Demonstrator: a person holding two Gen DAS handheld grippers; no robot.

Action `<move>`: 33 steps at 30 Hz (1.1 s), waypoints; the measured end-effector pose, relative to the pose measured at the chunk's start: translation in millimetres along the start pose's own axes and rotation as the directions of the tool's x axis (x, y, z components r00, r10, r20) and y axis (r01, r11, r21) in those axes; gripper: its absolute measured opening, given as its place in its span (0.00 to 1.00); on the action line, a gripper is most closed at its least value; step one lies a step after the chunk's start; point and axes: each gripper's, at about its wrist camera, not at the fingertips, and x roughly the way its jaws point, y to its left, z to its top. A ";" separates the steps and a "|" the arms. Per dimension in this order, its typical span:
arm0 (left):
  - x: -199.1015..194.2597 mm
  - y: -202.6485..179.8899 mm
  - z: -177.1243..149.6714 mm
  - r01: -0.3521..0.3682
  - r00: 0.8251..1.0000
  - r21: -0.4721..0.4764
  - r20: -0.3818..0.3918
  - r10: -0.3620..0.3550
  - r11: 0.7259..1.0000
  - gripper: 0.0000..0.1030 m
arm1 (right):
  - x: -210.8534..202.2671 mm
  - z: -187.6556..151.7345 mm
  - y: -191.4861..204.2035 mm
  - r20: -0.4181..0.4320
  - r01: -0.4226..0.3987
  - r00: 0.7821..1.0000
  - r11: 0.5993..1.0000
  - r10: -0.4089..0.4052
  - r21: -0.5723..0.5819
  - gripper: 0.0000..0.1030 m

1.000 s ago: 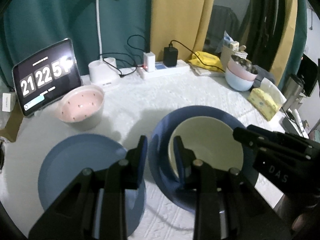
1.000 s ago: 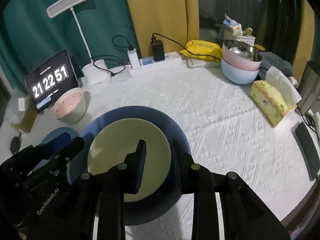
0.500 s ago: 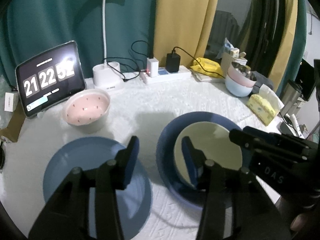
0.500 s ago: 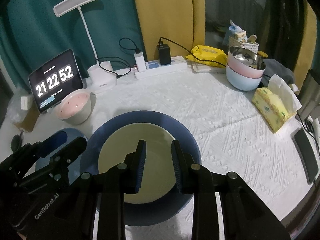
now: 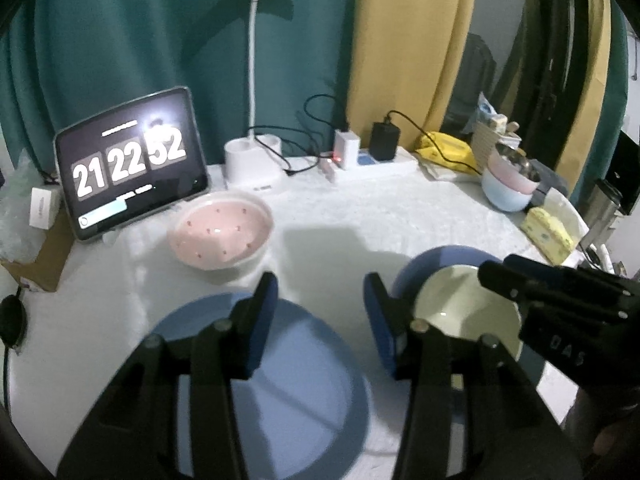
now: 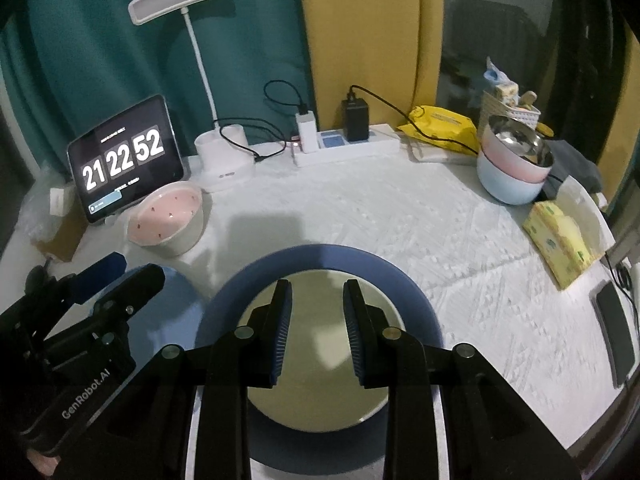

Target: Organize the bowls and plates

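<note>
Left gripper point(image 5: 320, 316): jaws spread with nothing between them. 1 second ago they stood close together at the near-left rim of the cream bowl; they have since widened and pulled back from it.
Right gripper point(image 6: 316, 320): jaws part-spread, width unchanged across all 3 readings, nothing pinched. It hangs over the cream bowl and has drawn back toward the near edge of the table.
Cream bowl point(image 6: 320, 376): sits inside the dark blue plate point(image 6: 420, 312), near the front edge of the table point(image 6: 400, 216), centre-right.
Light blue plate point(image 5: 300, 380): lies flat at the front-left, just beside the dark blue plate, empty.
Pink bowl point(image 5: 222, 234): stands alone toward the back-left, in front of the clock tablet point(image 5: 132, 160).
Meaning for task: judged a completed placement of the cream bowl, with both tools released. The light blue plate and pink bowl appear still to be sorted.
Left view only: both plates side by side with a strip of cloth between them; the right gripper's body crossing the cream bowl's far-right rim.
Right view only: the whole dark blue plate ringing the cream bowl; the stacked bowls point(image 6: 512, 168) at the back-right edge, shown clearly; the tissue pack point(image 6: 560, 240) at the right edge.
</note>
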 end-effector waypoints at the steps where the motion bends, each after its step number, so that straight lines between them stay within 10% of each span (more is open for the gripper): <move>1: -0.1 4.0 0.7 -0.005 1.000 -0.004 0.002 0.005 1.000 0.45 | 1.2 1.5 2.9 -0.001 -0.002 1.000 1.000 0.002 -0.005 0.27; 33: 30.7 146.0 19.6 -0.144 0.990 -0.177 -0.015 0.143 0.974 0.45 | 61.9 46.3 84.0 -0.040 -0.049 0.998 0.993 0.045 -0.105 0.27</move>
